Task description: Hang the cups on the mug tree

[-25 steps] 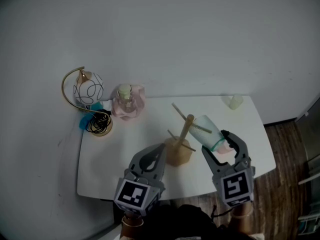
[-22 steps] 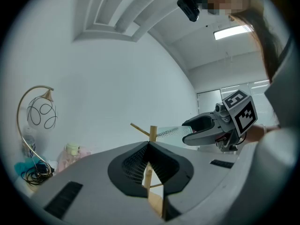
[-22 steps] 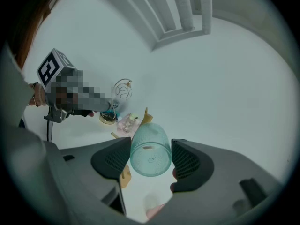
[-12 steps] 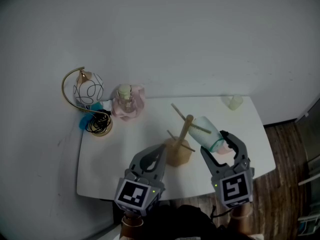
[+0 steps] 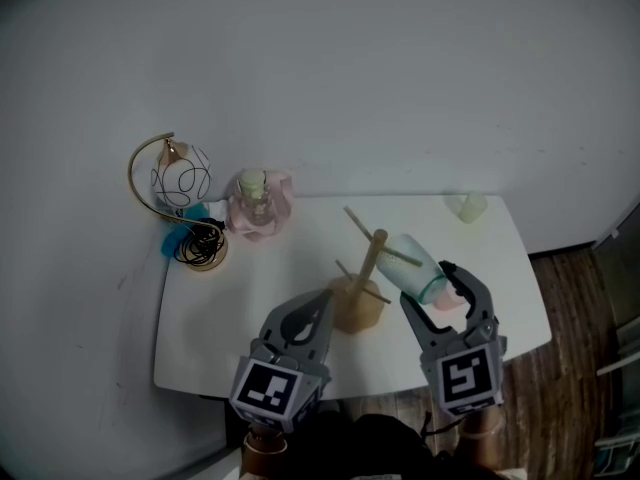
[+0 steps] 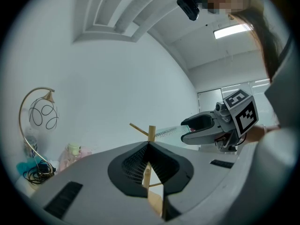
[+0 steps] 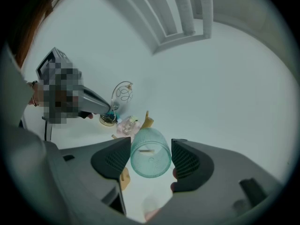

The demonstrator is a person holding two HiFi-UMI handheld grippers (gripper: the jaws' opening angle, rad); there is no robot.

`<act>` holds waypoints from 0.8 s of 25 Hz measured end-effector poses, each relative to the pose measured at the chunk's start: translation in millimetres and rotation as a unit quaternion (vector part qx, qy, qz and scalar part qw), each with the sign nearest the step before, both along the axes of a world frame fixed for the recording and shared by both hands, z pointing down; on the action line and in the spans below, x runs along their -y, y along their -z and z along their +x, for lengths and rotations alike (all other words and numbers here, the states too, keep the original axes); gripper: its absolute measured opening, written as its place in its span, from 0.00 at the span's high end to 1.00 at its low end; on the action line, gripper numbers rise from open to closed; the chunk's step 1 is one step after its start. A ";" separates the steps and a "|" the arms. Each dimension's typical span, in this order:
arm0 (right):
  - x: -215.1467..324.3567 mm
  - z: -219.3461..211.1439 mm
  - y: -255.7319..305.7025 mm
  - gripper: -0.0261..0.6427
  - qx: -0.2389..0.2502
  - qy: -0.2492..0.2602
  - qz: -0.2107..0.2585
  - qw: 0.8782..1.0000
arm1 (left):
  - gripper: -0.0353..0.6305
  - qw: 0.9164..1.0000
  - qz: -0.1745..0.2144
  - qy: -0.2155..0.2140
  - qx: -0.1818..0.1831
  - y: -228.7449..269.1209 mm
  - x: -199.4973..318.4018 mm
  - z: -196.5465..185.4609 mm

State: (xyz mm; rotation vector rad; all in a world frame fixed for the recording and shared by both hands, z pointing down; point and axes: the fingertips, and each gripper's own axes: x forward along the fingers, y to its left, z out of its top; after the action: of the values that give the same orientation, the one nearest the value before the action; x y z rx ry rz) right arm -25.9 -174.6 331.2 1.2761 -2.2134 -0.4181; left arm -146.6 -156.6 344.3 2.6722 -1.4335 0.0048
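Though together and empty, left gripper [image 5: 322, 300] fingers near mug tree [image 5: 356, 306]; right gripper [image 5: 430, 286] fingers gripping teal cup [image 5: 410, 258] over peg [image 7: 146, 151].

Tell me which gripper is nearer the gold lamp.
Left. The left gripper is in front-right of the lamp; the right gripper, gripping the teal cup, lies beyond the mug tree.

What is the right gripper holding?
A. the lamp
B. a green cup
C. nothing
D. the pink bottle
B: in the right gripper view, the right gripper has its jaws on either side of the see-through green cup, which it holds up off the table.
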 end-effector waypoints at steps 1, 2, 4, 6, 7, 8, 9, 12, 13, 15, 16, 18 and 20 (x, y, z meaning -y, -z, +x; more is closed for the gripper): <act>-0.2 -0.2 0.1 0.54 0.001 0.000 0.001 1.000 | 0.95 1.000 0.000 0.002 0.000 0.1 -0.7 -0.6; -0.5 -0.2 0.6 0.54 0.002 0.001 0.002 1.000 | 0.95 1.000 0.000 0.003 -0.001 0.2 -1.4 -1.0; -1.1 0.3 2.8 0.55 0.007 0.001 0.005 1.000 | 0.95 1.000 0.000 0.006 0.000 0.8 -2.9 -1.0; -2.0 1.1 4.9 0.56 0.011 0.002 0.009 1.000 | 0.95 1.000 0.001 0.007 0.001 1.6 -4.7 -0.1; -2.6 1.5 5.5 0.56 0.012 0.003 0.010 1.000 | 0.95 1.000 0.001 0.008 0.001 1.8 -5.8 0.4; -3.1 1.8 5.7 0.56 0.013 0.003 0.011 1.000 | 0.95 1.000 0.001 0.008 0.002 1.9 -6.9 1.0; -3.6 2.2 5.7 0.56 0.013 0.004 0.010 1.000 | 0.95 1.000 0.001 0.009 0.002 2.1 -8.1 1.6; -4.1 2.1 5.8 0.56 0.017 0.006 0.010 1.000 | 0.95 1.000 0.002 0.010 0.004 2.6 -11.1 2.7; -4.5 1.8 6.1 0.56 0.018 0.007 0.011 1.000 | 0.95 1.000 0.001 0.011 0.004 2.9 -12.2 2.7; -5.9 1.2 7.2 0.57 0.021 0.009 0.012 1.000 | 0.95 1.000 0.001 0.013 0.003 3.5 -14.3 2.3; -6.6 1.2 7.8 0.57 0.022 0.010 0.012 1.000 | 0.95 1.000 0.001 0.014 0.004 4.0 -15.1 2.2; -7.9 1.7 9.2 0.57 0.024 0.012 0.012 1.000 | 0.95 1.000 0.002 0.016 0.004 5.4 -16.5 2.8; -9.8 2.2 10.6 0.57 0.027 0.014 0.012 0.999 | 0.95 1.000 0.002 0.017 0.004 6.8 -18.3 4.0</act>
State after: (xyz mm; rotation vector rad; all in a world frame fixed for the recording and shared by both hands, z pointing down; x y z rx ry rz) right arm -23.7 -164.7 320.6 1.2840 -2.2796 -0.4264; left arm -142.7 -138.3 337.5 2.6544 -1.4817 0.0102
